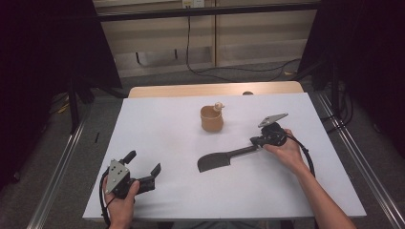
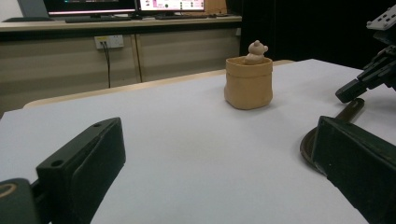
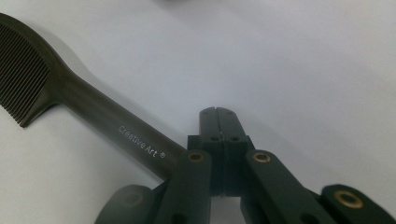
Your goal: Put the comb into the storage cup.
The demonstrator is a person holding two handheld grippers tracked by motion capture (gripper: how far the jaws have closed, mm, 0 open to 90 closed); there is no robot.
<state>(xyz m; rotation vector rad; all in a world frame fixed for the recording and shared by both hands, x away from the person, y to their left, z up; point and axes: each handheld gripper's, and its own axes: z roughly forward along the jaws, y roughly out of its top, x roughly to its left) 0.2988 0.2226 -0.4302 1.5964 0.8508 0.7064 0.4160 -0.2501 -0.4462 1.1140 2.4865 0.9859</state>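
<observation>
A dark comb [image 1: 216,161] lies flat on the white table [image 1: 157,133], its toothed head toward the middle and its handle running right. My right gripper [image 1: 254,140] sits at the handle's end. In the right gripper view its jaws [image 3: 217,113] are pressed together with nothing between them, and the comb handle [image 3: 122,132] passes beside and under the left linkage. My left gripper [image 1: 142,163] rests near the front left corner, open and empty, with wide-spread jaws [image 2: 217,135]. Past it the comb's handle [image 2: 351,109] shows at the right.
A tan pot [image 1: 211,119] with a small bear figure [image 1: 218,106] at its rim stands upright behind the comb, near the table's middle back; it also appears ahead of the left gripper [image 2: 248,83]. Dark curtains, rails and floor cables surround the table.
</observation>
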